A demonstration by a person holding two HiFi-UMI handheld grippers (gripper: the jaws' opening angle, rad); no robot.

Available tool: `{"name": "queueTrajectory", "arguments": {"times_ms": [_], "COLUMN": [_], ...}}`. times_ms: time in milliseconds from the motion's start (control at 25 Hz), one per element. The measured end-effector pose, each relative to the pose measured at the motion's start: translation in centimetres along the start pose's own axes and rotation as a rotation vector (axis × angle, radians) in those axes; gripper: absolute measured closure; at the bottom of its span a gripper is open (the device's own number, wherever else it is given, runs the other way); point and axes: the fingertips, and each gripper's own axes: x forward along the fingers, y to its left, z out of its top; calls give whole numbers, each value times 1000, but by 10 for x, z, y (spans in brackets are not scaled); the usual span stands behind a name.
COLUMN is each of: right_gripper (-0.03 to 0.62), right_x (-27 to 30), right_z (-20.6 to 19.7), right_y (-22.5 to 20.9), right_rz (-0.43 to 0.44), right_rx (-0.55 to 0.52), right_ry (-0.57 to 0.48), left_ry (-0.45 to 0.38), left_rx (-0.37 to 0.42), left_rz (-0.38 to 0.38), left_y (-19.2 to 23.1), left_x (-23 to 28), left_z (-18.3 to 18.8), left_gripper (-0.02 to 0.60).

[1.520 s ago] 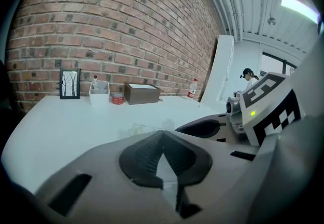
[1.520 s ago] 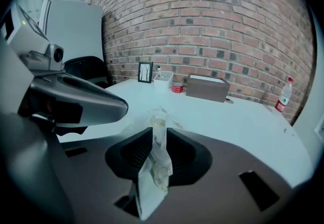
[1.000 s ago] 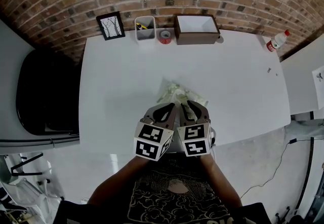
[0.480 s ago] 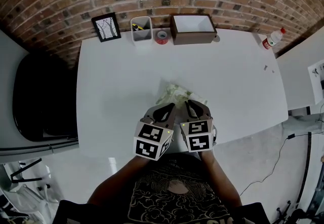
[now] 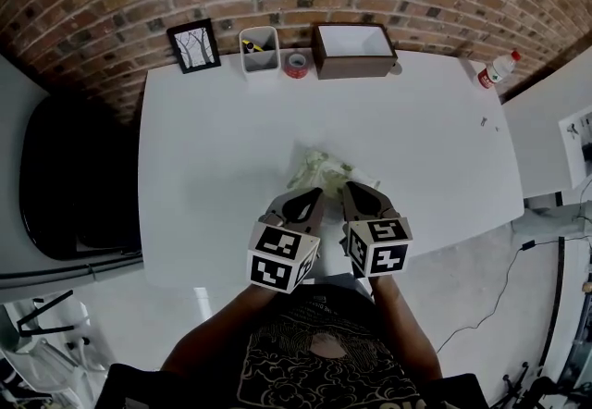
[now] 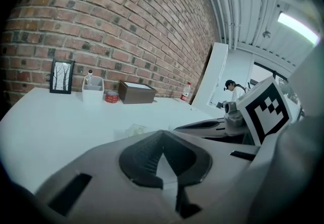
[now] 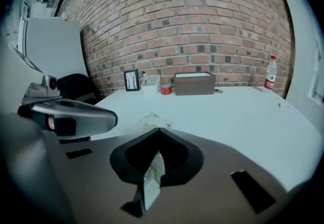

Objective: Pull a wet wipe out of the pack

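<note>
We see the white desk (image 5: 213,139) spread below us. Our forearms, left (image 5: 227,319) and right (image 5: 404,328), reach forward from our body, close together at the desk's near edge. The left claw (image 5: 313,196) and right claw (image 5: 349,187) sit side by side, tips pointing away from us. Each has its jaws together. The green-patterned wet wipe pack (image 5: 319,168) lies on the desk just at their tips, and a strip of it shows through the slit under the right claw's tips.
</note>
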Motion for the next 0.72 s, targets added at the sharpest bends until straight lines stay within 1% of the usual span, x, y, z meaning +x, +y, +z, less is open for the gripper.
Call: {"name": "queueTrajectory", "arguments": {"times_ms": [200, 320, 520, 720], "right_gripper": [579, 579, 579, 579], "right_x": [-7, -11, -18, -32], "right_z": [4, 8, 26, 38], "right_y": [1, 2, 5, 8], "right_rz": [1, 2, 15, 50], "right_rx": [29, 19, 2, 13], "right_ry": [-26, -47, -95, -132], "left_ry": [-14, -13, -20, -24], "left_rx": [0, 3, 11, 22], "left_rz": [-10, -8, 3, 14], "left_y": [-6, -8, -9, -16], "left_x": [-1, -2, -3, -4], "left_z": [2, 0, 5, 9], "left_gripper": [569, 569, 569, 569]}}
